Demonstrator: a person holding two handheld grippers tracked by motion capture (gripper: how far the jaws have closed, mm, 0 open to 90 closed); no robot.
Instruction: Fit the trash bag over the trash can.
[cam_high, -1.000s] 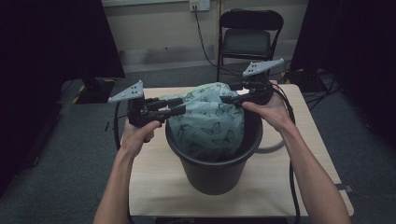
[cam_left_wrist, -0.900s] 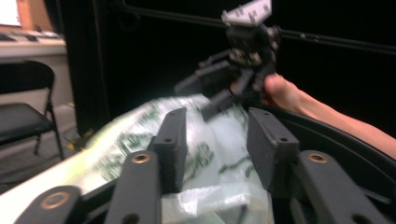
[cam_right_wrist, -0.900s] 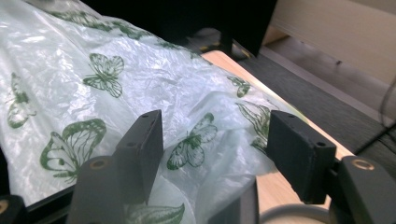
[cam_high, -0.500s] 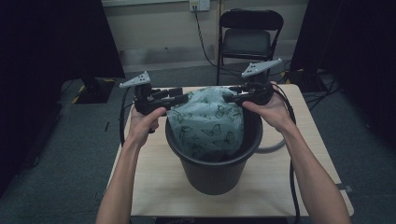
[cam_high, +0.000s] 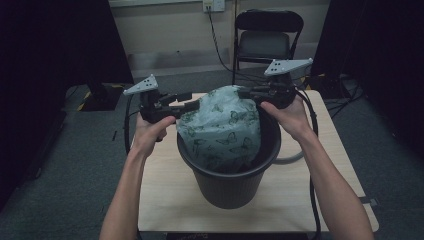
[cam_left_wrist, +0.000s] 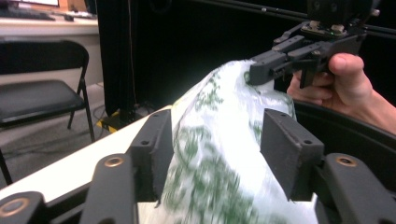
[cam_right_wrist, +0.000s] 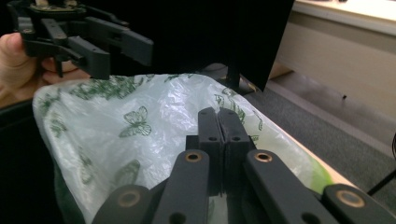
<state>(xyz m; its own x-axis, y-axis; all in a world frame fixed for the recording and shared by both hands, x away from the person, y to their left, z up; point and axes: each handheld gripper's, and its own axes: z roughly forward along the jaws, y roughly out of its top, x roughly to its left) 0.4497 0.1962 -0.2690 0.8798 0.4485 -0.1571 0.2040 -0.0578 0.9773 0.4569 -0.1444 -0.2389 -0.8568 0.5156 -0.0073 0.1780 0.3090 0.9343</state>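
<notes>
Bag: a thin, pale plastic bag (cam_high: 220, 130) printed with green butterflies; it bulges up out of the black bin (cam_high: 227, 185) and rises well above the rim, its lower part down inside.
Bin: it stands near the middle of the tabletop (cam_high: 165, 200), a little toward the far edge; the bag fills its mouth.
My left claw: my left claw (cam_high: 192, 106) sits at the bag's upper left side, over the bin's left rim. In the left gripper view my left claw (cam_left_wrist: 212, 144) has its two jaws spread wide, with the bag's plastic (cam_left_wrist: 219, 154) bunched up between them; the plastic lies against the left pad, but I cannot tell whether it touches the right one.
My right claw: my right claw (cam_high: 245, 93) is at the bag's top right, near the bin's far rim. In the right gripper view my right claw (cam_right_wrist: 218, 122) has its jaws pressed together, with the bag's film (cam_right_wrist: 140, 126) lying around and under the tips, so it is pinching the bag's upper edge.
Hands: my left hand (cam_high: 152, 131) holds its gripper over the tabletop's left edge; my right hand (cam_high: 287, 112) holds its gripper just past the bin's right rim.
Cables: a cable trails from each gripper, the right one curving down on the tabletop beside the bin.
Behind: a folding chair (cam_high: 267, 37) stands beyond the far edge.
</notes>
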